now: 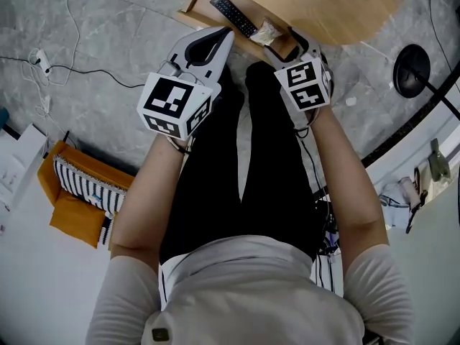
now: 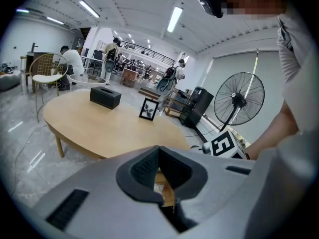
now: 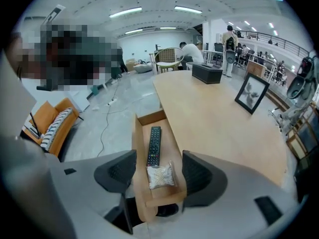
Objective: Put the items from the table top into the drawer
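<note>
The wooden drawer stands pulled out from the round table. Inside it lie a black remote and a small clear bag of white bits. In the right gripper view the remote and bag lie in the drawer. My right gripper is open, its jaws on either side of the drawer's front end. My left gripper hangs beside the drawer's near left corner, shut and empty. On the table top remain a black tissue box and a photo frame.
An orange seat with a striped cushion stands on the floor to my left. Cables and a power strip lie further left. A standing fan is to the right, its base near the table. People and furniture fill the background.
</note>
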{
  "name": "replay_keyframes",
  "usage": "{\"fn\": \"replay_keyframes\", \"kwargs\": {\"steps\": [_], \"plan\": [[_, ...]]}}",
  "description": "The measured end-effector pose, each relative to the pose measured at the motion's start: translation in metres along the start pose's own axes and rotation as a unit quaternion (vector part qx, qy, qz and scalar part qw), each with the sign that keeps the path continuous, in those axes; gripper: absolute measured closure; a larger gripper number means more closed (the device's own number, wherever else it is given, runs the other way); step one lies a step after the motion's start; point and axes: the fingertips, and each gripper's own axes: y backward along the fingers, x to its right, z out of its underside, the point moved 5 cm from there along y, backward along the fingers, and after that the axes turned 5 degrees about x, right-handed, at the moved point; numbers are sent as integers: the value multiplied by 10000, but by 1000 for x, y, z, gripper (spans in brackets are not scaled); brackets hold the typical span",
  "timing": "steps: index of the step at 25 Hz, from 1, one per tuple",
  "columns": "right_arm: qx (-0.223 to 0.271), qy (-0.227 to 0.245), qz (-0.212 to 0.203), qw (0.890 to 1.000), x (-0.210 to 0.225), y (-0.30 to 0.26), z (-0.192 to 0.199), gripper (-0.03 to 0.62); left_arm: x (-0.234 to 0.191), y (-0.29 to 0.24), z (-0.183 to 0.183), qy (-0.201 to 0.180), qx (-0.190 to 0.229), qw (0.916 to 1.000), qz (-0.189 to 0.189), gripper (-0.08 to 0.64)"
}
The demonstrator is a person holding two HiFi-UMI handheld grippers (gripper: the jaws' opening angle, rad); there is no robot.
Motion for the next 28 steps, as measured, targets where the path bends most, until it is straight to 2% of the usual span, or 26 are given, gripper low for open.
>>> {"fn": "replay_keyframes", "kwargs": {"steps": [3, 10, 15, 21, 28], "plan": [[99, 37, -83, 9999, -5, 28, -27, 296, 5, 14, -33, -76, 186, 9998, -59, 551], [977, 190, 60, 9950, -17, 124, -124, 450, 32, 68, -125, -425, 406, 9983, -60, 551], [1537, 427, -46, 9872, -48, 198, -194, 502, 52, 126, -193, -826, 665, 9943, -62, 551], [2295, 988, 161, 9682, -89, 289, -275, 545, 78, 202, -271, -957, 1228, 9878, 7, 551], [3273, 1104, 330, 9379, -139, 397, -344, 560, 133, 279, -319, -1198, 1703, 9778, 229, 551]]}}
